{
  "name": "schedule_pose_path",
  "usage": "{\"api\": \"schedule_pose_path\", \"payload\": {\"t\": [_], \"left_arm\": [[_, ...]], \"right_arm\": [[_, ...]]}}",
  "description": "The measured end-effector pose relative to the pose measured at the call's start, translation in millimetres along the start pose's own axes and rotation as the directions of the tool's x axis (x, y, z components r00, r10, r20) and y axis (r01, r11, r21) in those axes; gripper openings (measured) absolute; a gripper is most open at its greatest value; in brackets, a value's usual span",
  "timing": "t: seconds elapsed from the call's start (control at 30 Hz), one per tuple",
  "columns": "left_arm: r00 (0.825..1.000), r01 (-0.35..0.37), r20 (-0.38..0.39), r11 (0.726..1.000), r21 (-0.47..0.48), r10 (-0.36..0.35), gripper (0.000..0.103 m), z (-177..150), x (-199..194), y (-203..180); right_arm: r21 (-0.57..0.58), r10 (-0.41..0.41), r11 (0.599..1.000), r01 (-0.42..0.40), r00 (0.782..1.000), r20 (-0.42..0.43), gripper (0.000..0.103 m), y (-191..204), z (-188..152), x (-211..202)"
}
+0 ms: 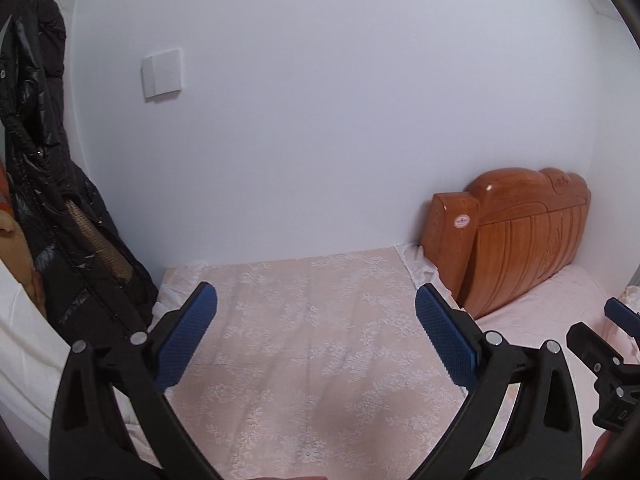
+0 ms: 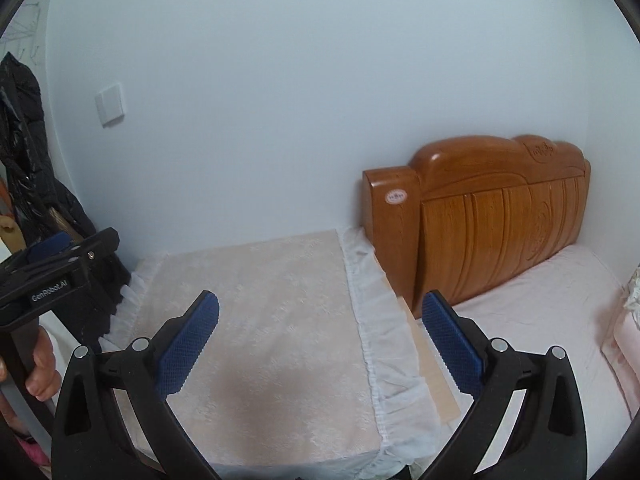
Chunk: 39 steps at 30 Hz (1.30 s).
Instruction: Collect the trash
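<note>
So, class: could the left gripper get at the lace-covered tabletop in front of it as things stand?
Probably yes: the left gripper hangs open over the lace cover, with nothing between its fingers and the cloth.

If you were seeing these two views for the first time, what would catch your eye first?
The carved wooden headboard stands out, glossy orange-brown against the pale wall at the right, behind the pink mattress. Next come the blue-padded fingers of the left gripper and right gripper, both open over a lace-covered stand with nothing on it. A shiny black puffer jacket hangs at the far left.
</note>
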<state>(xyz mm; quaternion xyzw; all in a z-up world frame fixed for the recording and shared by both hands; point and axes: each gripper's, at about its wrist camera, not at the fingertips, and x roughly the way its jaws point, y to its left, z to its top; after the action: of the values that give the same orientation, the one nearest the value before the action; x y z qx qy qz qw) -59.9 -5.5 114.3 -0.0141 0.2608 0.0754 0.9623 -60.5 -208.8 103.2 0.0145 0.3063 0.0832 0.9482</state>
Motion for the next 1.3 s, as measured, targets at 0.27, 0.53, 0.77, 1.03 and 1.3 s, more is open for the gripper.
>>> {"api": "schedule_pose_path", "payload": {"t": [0.27, 0.53, 0.77, 1.03, 1.3], "left_arm": [[0.998, -0.012, -0.055, 1.0, -0.026, 0.011, 0.095, -12, 10, 26], [0.997, -0.001, -0.083, 0.999, -0.033, -0.002, 0.095, -19, 17, 28], [0.995, 0.009, -0.097, 1.0, -0.025, -0.011, 0.095, -21, 19, 25], [0.994, 0.013, -0.105, 1.0, -0.024, -0.015, 0.095, -21, 20, 28], [0.993, 0.017, -0.116, 1.0, -0.026, -0.02, 0.095, -24, 20, 30]], "right_arm": [[0.011, 0.065, 0.998, -0.064, 0.997, -0.043, 0.101, 25, -2, 9], [0.004, 0.055, 0.998, -0.055, 0.996, -0.075, 0.101, 46, -1, 27], [0.001, 0.045, 0.999, -0.045, 0.996, -0.078, 0.101, 43, -9, 31], [-0.002, 0.041, 0.999, -0.042, 0.996, -0.082, 0.101, 43, -8, 31], [0.001, 0.042, 0.999, -0.042, 0.996, -0.077, 0.101, 46, -11, 31]]}}
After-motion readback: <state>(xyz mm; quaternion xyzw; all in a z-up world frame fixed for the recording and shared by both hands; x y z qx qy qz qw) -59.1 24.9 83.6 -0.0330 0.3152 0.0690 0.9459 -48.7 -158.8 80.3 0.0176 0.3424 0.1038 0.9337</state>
